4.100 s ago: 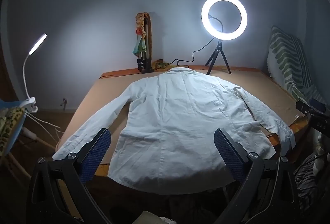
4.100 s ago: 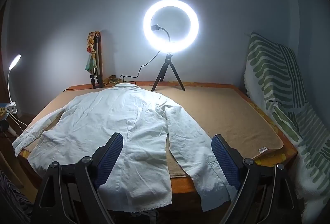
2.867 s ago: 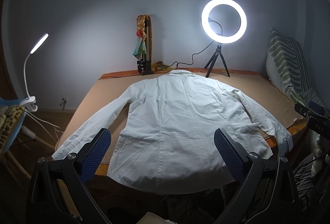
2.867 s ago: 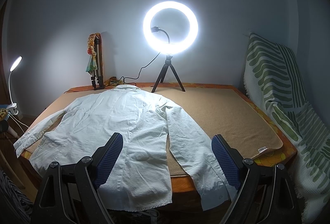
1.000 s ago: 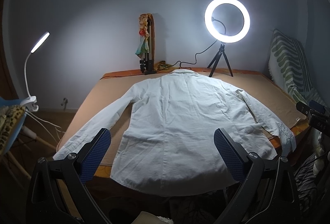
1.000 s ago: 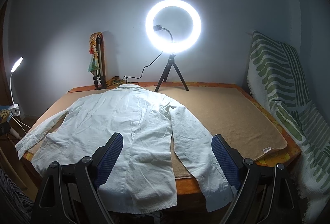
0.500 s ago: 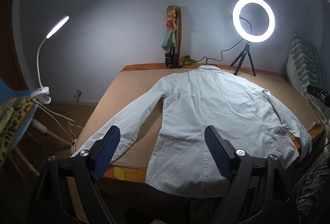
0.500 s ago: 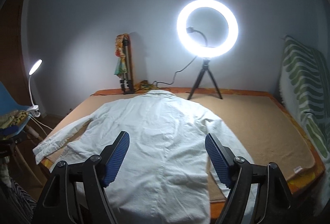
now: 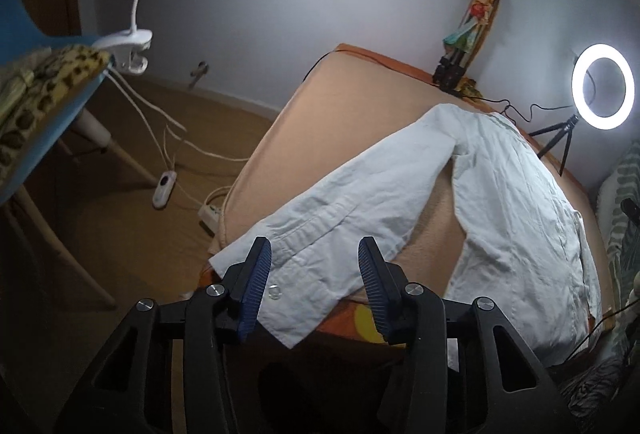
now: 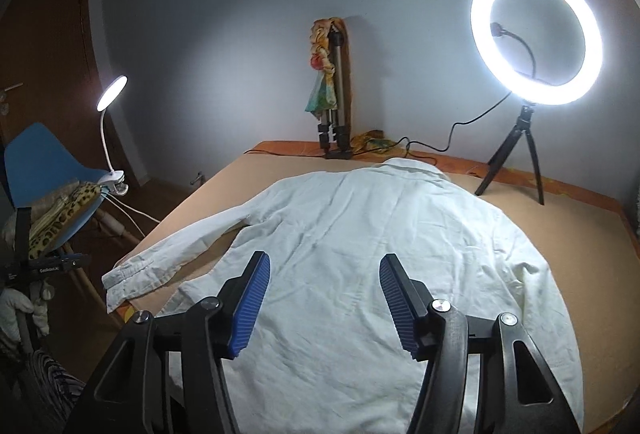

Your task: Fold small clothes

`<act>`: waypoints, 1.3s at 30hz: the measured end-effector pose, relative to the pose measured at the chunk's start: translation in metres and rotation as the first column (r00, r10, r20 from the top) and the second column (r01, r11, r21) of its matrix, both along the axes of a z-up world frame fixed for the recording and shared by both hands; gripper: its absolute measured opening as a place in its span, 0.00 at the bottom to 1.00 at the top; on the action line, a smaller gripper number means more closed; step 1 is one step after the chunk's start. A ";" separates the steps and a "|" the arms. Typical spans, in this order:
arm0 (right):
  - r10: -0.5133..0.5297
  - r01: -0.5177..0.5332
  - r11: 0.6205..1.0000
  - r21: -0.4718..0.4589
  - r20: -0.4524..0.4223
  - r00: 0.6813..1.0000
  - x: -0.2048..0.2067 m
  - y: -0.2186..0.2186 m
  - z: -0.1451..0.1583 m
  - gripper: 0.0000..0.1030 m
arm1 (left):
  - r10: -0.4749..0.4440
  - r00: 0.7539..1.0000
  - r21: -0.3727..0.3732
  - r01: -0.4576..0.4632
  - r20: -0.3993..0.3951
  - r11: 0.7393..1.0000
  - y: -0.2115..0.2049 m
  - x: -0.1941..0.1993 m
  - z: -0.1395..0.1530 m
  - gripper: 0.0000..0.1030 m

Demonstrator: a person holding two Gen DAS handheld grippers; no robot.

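Left wrist view: left gripper (image 9: 312, 288) is off the shirt hem it faced a second ago and now sits tilted down over the cuff end of the left sleeve (image 9: 320, 234) at the worktop (image 9: 332, 102) corner. Jaws have just been closing, now about half as wide as before. The cuff lies between the blue pads (image 9: 256, 286), but I see no pinch on the cloth, so still released. White shirt (image 9: 520, 202) runs ahead and to the right of the gripper, flat and back up. Clip lamp (image 9: 128, 46) and blue chair (image 9: 36, 138) are now up left; ring light (image 9: 603, 86) is far right.

Right wrist view: right gripper (image 10: 322, 304) has swung from the right sleeve to the middle of the shirt (image 10: 360, 234) back. Jaws have just been closing too, narrower than before, hovering above the fabric, nothing clamped. Left gripper (image 10: 48, 268) shows at the far left edge.
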State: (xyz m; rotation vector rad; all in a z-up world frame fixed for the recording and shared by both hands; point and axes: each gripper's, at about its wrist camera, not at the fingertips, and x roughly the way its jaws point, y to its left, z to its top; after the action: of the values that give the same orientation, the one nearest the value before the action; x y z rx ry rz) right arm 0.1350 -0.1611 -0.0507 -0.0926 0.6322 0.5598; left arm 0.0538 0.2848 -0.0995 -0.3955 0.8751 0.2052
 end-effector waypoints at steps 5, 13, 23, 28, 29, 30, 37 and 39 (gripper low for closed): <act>0.086 -0.088 0.995 -0.043 -0.045 0.995 0.023 0.041 -0.011 0.58 | -0.002 0.997 -0.013 0.001 -0.083 1.000 0.029 0.017 -0.037 0.38; 0.195 -0.209 0.976 -0.062 -0.178 0.964 0.064 0.111 -0.034 0.58 | -0.091 0.987 0.083 0.103 -0.133 0.991 0.030 0.041 -0.063 0.30; 0.211 -0.243 0.962 -0.125 -0.230 0.950 0.090 0.154 -0.059 0.58 | -0.129 0.975 0.128 0.153 -0.179 0.980 0.034 0.056 -0.078 0.41; 0.202 -0.241 0.962 -0.131 -0.256 0.945 0.106 0.163 -0.064 0.58 | -0.169 0.975 0.076 0.181 -0.141 0.981 0.032 0.054 -0.080 0.09; 0.202 -0.243 0.961 -0.130 -0.265 0.943 0.109 0.165 -0.066 0.58 | -0.179 0.975 0.068 0.189 -0.130 0.980 0.031 0.053 -0.080 0.07; 0.201 -0.243 0.961 -0.132 -0.273 0.941 0.112 0.166 -0.068 0.58 | -0.177 0.976 0.072 0.187 -0.128 0.980 0.030 0.054 -0.079 0.07; 0.194 -0.254 0.959 -0.128 -0.357 0.914 0.130 0.174 -0.094 0.58 | -0.162 0.986 -0.059 0.163 0.027 0.985 0.031 0.040 -0.051 0.04; 0.194 -0.254 0.960 -0.120 -0.370 0.909 0.135 0.174 -0.096 0.58 | -0.182 0.980 -0.061 0.187 0.086 0.980 0.019 0.036 -0.034 0.04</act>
State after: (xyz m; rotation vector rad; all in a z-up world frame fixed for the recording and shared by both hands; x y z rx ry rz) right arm 0.2703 0.0126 -0.1464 -0.2272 1.0311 0.7554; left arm 0.0901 0.3035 -0.1336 -0.3818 0.8358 -0.0122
